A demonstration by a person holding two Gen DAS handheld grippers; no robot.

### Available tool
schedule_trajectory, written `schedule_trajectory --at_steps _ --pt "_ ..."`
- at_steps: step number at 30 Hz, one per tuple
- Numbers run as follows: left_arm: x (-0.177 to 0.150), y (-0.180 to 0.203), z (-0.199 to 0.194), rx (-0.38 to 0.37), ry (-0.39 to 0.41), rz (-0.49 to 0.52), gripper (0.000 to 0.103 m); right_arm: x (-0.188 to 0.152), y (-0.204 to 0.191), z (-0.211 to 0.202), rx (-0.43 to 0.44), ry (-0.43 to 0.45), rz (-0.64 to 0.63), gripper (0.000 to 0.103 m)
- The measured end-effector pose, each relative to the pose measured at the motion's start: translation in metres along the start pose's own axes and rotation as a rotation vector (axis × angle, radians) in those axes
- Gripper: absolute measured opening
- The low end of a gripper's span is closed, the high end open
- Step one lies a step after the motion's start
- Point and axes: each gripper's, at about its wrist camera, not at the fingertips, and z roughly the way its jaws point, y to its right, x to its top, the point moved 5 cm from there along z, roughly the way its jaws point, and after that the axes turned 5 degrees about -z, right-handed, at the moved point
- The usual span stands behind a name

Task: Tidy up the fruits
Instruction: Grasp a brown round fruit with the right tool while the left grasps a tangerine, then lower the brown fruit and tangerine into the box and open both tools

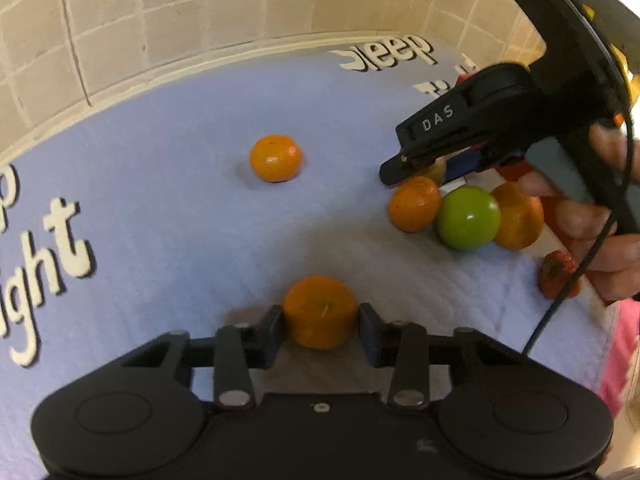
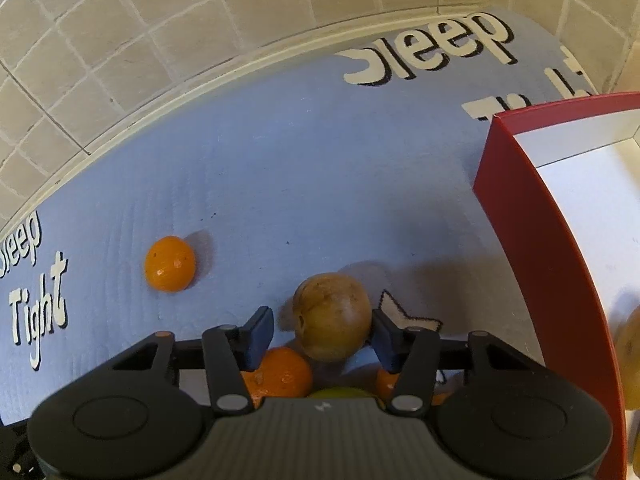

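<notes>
My left gripper (image 1: 322, 326) is shut on an orange (image 1: 320, 312) low over the blue mat (image 1: 180, 220). My right gripper (image 2: 322, 334) is open around a brown round fruit (image 2: 331, 316); its right finger touches the fruit and a gap shows on the left. It also shows in the left wrist view (image 1: 394, 170). Below it lie two oranges (image 1: 414, 204) (image 1: 518, 216) and a green apple (image 1: 468, 218). Another orange (image 1: 275, 157) sits alone mid-mat, also in the right wrist view (image 2: 170, 264). A strawberry (image 1: 558, 274) lies at the right.
A red box with a white inside (image 2: 532, 216) stands on the right of the mat, with a yellowish fruit (image 2: 630, 348) at its edge. A tiled wall (image 1: 180, 12) borders the mat at the back.
</notes>
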Motion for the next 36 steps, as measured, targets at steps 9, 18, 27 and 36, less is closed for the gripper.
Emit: schedule_trajectory --at_steps 9,18,27,36 --pt "0.007 -0.001 -0.005 0.004 0.032 -0.015 0.046 -0.003 0.008 -0.008 -0.005 0.029 0.042 0.040" --pt "0.048 0.022 -0.018 -0.045 0.099 -0.005 0.046 0.013 0.019 -0.087 0.012 0.235 0.057 0.040" --pt "0.153 0.144 -0.046 -0.316 0.272 0.265 0.046 0.012 0.121 -0.217 -0.136 0.510 0.209 0.040" --pt "0.206 0.250 0.022 -0.503 0.118 0.325 0.046 -0.054 0.238 -0.227 -0.327 0.447 0.484 0.040"
